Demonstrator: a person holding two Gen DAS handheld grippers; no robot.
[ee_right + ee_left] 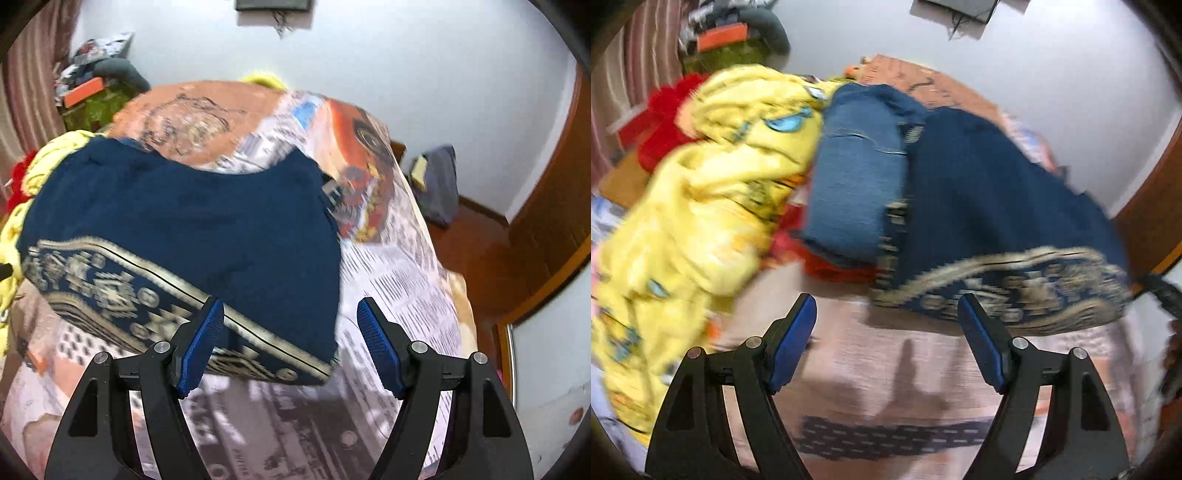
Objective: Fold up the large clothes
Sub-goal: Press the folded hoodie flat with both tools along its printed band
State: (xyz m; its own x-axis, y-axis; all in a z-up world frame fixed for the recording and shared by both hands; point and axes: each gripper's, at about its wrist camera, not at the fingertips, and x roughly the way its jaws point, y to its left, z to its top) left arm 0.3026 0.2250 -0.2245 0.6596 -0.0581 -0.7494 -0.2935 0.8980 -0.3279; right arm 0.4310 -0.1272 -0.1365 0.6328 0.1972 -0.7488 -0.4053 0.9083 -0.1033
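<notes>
A dark blue garment with a gold patterned border lies spread on the bed; it also shows in the right wrist view. My left gripper is open and empty, just short of its border near the left corner. My right gripper is open and empty, over the garment's near right corner; its left finger overlaps the border in the view. A folded blue denim piece lies left of the dark garment.
A crumpled yellow printed cloth and red fabric are piled at the left. The bed has a printed sheet. Its right edge drops to a wooden floor. A grey bag leans on the wall.
</notes>
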